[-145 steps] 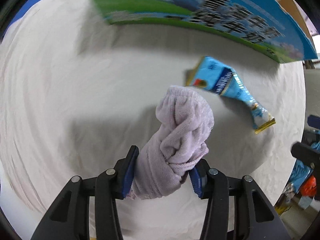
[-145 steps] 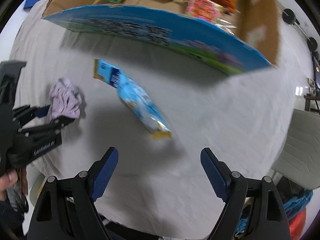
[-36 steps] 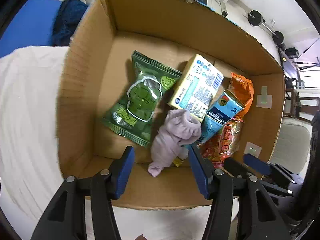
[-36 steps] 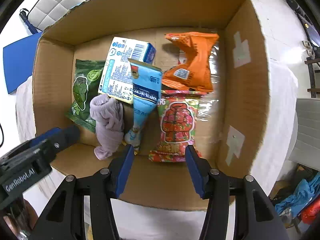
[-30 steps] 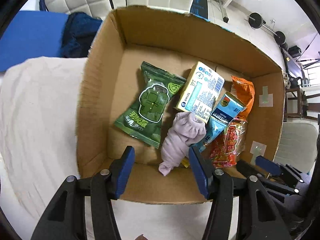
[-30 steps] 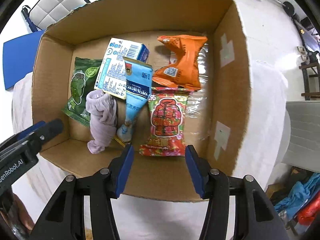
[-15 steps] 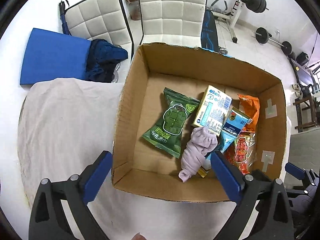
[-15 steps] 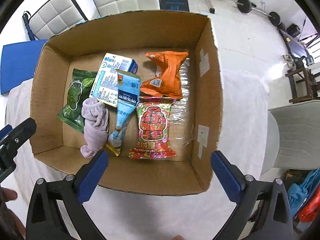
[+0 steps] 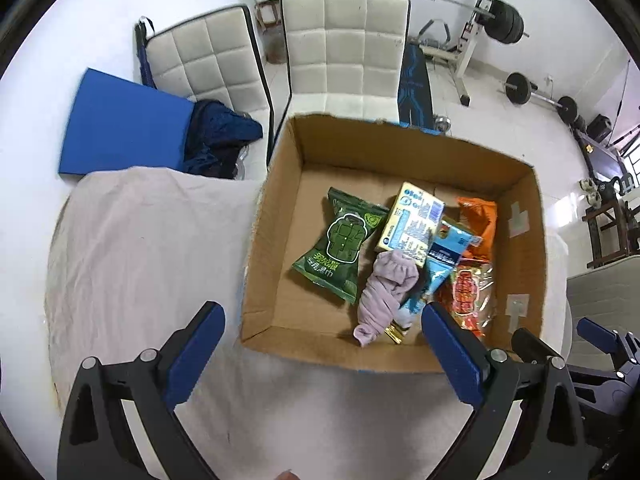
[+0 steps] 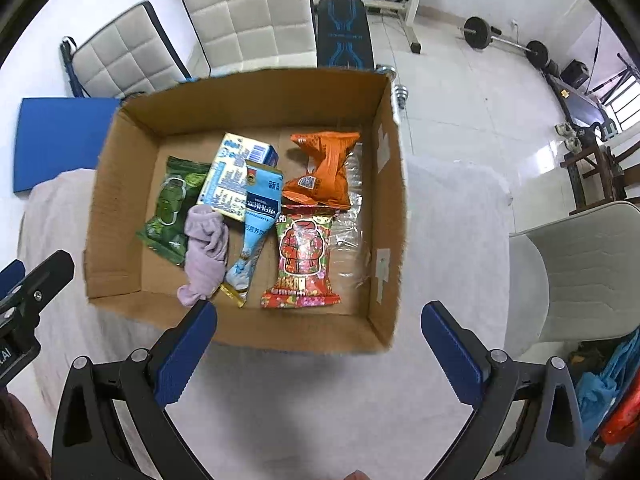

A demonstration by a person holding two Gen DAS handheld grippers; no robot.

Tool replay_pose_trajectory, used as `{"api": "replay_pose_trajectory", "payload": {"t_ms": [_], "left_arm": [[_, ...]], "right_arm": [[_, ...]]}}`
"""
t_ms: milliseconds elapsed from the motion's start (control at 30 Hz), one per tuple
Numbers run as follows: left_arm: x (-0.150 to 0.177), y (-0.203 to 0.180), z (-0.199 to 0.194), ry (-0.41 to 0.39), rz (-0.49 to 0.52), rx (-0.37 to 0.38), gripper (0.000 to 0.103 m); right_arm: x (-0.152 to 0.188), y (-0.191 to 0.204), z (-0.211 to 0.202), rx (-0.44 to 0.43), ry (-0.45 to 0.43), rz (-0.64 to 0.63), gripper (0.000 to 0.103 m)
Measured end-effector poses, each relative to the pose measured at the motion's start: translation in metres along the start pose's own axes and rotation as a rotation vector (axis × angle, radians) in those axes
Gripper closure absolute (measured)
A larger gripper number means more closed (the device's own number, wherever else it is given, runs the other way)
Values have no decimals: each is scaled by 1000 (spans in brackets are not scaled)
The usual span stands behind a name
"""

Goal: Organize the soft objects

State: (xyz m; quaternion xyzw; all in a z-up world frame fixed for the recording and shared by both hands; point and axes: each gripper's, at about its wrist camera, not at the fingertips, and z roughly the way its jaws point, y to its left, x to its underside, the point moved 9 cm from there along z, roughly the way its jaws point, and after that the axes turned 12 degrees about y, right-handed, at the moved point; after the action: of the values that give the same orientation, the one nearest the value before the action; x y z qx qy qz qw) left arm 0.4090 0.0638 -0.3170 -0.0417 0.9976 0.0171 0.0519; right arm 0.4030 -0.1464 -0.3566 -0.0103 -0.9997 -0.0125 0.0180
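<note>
An open cardboard box [image 9: 276, 204] [image 10: 390, 208] stands on the white-clothed table. In it lie a lilac sock [image 9: 386, 292] [image 10: 206, 248], a green snack bag [image 9: 340, 246] [image 10: 170, 210], a yellow-blue carton [image 9: 412, 224] [image 10: 234, 172], a light blue pouch [image 9: 436, 270] [image 10: 256, 220], an orange bag [image 9: 478, 220] [image 10: 324, 170] and a red bag [image 9: 468, 292] [image 10: 306, 258]. My left gripper [image 9: 320, 350] is open and empty, held high in front of the box. My right gripper [image 10: 318, 346] is open and empty, also in front of the box.
White cloth [image 9: 140, 256] covers the table left of the box. Two white padded chairs [image 9: 344, 48] and a blue mat [image 9: 120, 128] stand behind the table. A weight bench and barbells [image 10: 344, 20] are further back. A grey chair [image 10: 580, 272] is at the right.
Both grippers let go of the sock and the blue pouch in the box, opened wide, and pulled back and up, so the box looks smaller.
</note>
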Motion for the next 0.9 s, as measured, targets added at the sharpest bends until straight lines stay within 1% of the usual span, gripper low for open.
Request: {"api": "replay_pose_trajectory", "payload": {"t_ms": [100,267,400,533,700,800,900], "left_arm": [[13,-4,-27,-45,14,3,2],[42,-8,-74,-117,43,2,2],[72,-10,-110,-155,70,10,2],[95,-7,-143,-193,69,22,2],[126,-1,-176,-220,55,46,2],[142,2,-192,-230,34,83,2],[156,4,-204,-238,32,79,2]], "right_arm": [[17,-4,-25,-24,-44,8,0],[57,-12,-72,-45,-131,10,0],[87,-15,-101,-48,-175,0,0],[121,-15,-130,-53,-210,-15,0],[159,-18,-169,-76,-256,-12,0],[187,-20,-195,-86,-282,-8,0],[205,-18,-212,-92,-296,-18,0]]}}
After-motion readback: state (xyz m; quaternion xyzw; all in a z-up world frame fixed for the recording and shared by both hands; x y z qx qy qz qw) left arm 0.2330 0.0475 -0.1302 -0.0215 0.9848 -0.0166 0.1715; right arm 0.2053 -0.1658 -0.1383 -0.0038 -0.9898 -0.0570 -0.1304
